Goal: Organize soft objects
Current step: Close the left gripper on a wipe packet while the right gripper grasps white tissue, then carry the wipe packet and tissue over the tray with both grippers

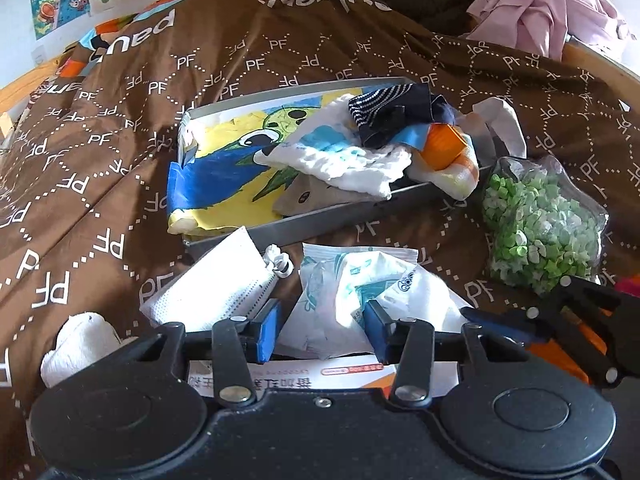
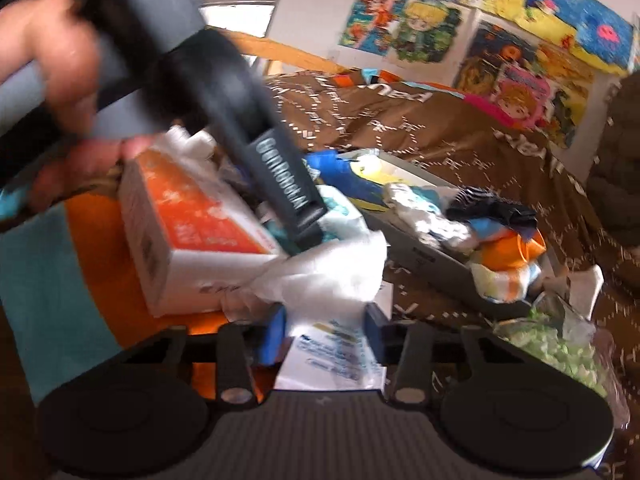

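Note:
My left gripper (image 1: pixel 322 328) is shut on a crinkled white plastic packet (image 1: pixel 348 292) with teal print, its blue pads pressing both sides. That packet lies on the brown bedspread in front of a grey tray (image 1: pixel 320 220). The tray holds a cartoon cloth (image 1: pixel 224 160), a white towel (image 1: pixel 340 160), a striped dark sock (image 1: pixel 384 108) and an orange piece (image 1: pixel 444 144). In the blurred right wrist view my right gripper (image 2: pixel 324 334) is shut on the white packet (image 2: pixel 320 280) from the other side. The left gripper (image 2: pixel 308 240) reaches into the same packet from above left.
A white face mask (image 1: pixel 216 284) and a rolled white sock (image 1: pixel 80 340) lie left of the packet. An orange-and-white box (image 2: pixel 192 220) sits under the left gripper. A clear bag of green bits (image 1: pixel 540 220) lies right of the tray. A pink garment (image 1: pixel 552 4) hangs at the back right.

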Demonstrator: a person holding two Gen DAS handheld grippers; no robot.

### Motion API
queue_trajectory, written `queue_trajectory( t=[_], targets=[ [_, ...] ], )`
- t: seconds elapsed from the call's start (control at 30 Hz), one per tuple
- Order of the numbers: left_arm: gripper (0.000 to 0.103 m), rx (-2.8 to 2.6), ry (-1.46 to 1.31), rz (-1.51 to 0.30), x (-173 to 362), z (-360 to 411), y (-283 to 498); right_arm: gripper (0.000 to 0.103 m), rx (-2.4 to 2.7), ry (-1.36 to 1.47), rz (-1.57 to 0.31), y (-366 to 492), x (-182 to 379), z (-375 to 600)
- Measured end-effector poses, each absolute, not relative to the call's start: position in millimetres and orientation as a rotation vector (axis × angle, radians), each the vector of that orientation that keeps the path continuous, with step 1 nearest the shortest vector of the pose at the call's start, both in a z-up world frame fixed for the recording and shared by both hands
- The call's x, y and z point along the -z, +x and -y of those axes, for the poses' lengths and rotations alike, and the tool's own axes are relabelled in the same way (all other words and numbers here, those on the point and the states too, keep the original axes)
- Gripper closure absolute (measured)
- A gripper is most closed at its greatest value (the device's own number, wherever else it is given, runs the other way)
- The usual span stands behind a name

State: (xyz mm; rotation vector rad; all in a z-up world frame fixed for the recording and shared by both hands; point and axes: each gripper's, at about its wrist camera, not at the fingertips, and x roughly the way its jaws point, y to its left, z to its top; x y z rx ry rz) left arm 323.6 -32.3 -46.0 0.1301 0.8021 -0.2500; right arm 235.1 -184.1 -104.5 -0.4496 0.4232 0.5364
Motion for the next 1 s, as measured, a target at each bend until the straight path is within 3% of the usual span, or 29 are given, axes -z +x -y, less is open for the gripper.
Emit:
queue_trajectory(
  t=[0.47, 0.57, 0.77, 1.0],
  targets=[
    [0.061, 0.124, 0.009, -0.743, 39.0, 37.9, 307.9, 0.064, -0.545, -0.352, -0.433, 236.5, 99.1, 192.3],
    [0.062, 0.101, -0.022, -0.721, 37.5, 42.2, 302.6, 0.083, -0.559, -0.31, -0.417, 235.0, 93.8, 196.6],
    [0.062, 0.077, -0.124, -0.666, 36.5, 45.1, 293.6, 0.093, -0.498, -0.29, -0.366, 233.9, 85.3, 205.7],
    [0.062, 0.053, -0.116, -0.627, 30.3, 49.4, 282.6, 0.094, -0.439, -0.242, -0.297, 235.4, 71.3, 219.3]
  ],
)
